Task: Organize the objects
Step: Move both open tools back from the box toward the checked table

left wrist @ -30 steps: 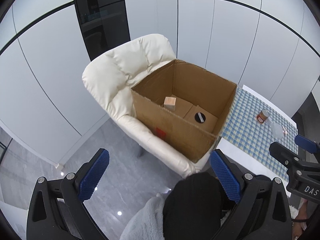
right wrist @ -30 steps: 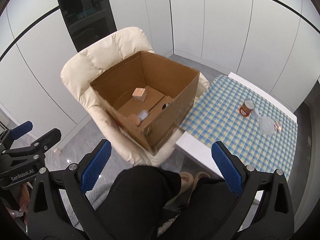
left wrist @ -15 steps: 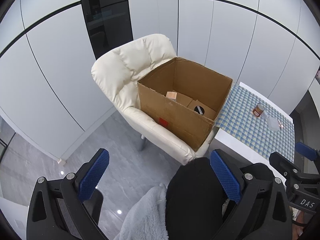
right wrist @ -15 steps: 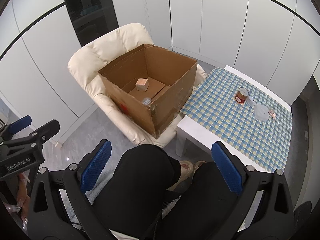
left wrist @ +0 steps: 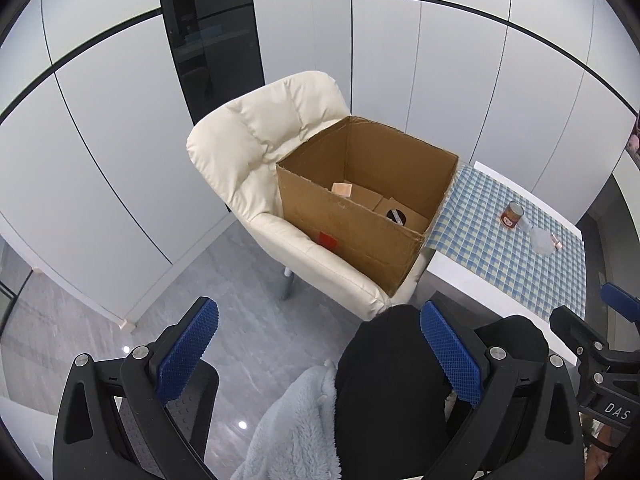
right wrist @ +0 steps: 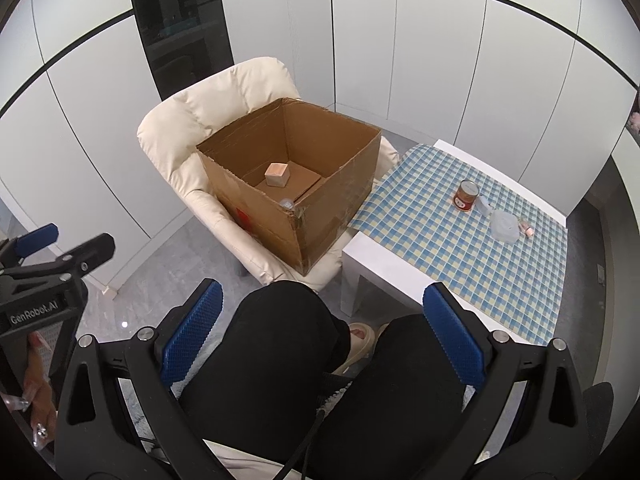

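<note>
Left gripper [left wrist: 316, 344] and right gripper [right wrist: 328, 328]: jaws spread, empty. Cardboard box [right wrist: 320, 220] near wall hides most contents; wooden cube [right wrist: 277, 174] visible, clear item beside it unidentifiable.

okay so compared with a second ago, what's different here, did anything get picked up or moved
Both grippers have pulled back and up from the cardboard box, so the box, the chair and the table look farther off. The left gripper and right gripper stayed open and empty. Nothing was taken or released: the wooden block stays in the box, the can and clear container on the table.
</note>
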Action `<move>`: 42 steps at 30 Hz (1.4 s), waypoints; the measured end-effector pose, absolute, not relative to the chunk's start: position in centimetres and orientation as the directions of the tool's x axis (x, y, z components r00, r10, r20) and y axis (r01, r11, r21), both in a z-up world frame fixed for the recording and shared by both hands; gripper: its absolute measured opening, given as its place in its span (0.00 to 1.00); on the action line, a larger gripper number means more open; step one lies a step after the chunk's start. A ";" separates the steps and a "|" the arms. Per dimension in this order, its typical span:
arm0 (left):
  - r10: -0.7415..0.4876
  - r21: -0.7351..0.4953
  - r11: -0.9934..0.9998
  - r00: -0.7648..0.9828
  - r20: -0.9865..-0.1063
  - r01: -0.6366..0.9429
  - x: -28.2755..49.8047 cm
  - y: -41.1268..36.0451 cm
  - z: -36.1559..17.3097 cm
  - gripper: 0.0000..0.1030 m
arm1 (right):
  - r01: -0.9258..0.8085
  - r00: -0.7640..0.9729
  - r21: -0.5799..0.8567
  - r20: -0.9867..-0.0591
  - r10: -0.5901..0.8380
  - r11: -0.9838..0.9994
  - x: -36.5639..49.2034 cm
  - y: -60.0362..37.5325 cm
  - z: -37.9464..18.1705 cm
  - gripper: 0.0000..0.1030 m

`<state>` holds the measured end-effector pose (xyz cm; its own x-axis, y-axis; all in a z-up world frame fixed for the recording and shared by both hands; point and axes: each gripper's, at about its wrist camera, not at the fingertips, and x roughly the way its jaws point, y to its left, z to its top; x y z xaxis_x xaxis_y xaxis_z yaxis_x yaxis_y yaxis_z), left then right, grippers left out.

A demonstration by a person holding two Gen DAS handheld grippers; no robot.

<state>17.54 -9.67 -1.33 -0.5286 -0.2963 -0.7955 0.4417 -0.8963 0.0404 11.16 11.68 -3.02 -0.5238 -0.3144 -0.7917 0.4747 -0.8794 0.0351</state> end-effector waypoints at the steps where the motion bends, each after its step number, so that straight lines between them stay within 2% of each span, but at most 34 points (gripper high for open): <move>1: -0.294 0.037 -0.896 -0.528 -0.796 0.443 17.5 -9.7 -1.4 0.98 | 0.475 -0.522 0.037 -0.793 -0.315 -0.879 11.1 11.7 -3.1 0.99; 9: -0.297 0.057 -0.904 -0.528 -0.796 0.424 17.0 -9.3 -1.6 0.98 | 0.465 -0.526 0.041 -0.790 -0.314 -0.884 10.6 12.2 -3.3 0.99; 21: -0.248 0.028 -0.927 -0.556 -0.793 0.374 15.9 -8.1 -1.2 0.98 | 0.363 -0.548 0.055 -0.795 -0.261 -0.930 9.9 15.3 -3.4 0.99; 42: -0.071 0.076 -0.997 -0.616 -0.784 0.018 9.4 5.5 -1.0 0.98 | -0.012 -0.606 0.047 -0.795 -0.030 -0.999 10.5 29.5 -3.3 0.99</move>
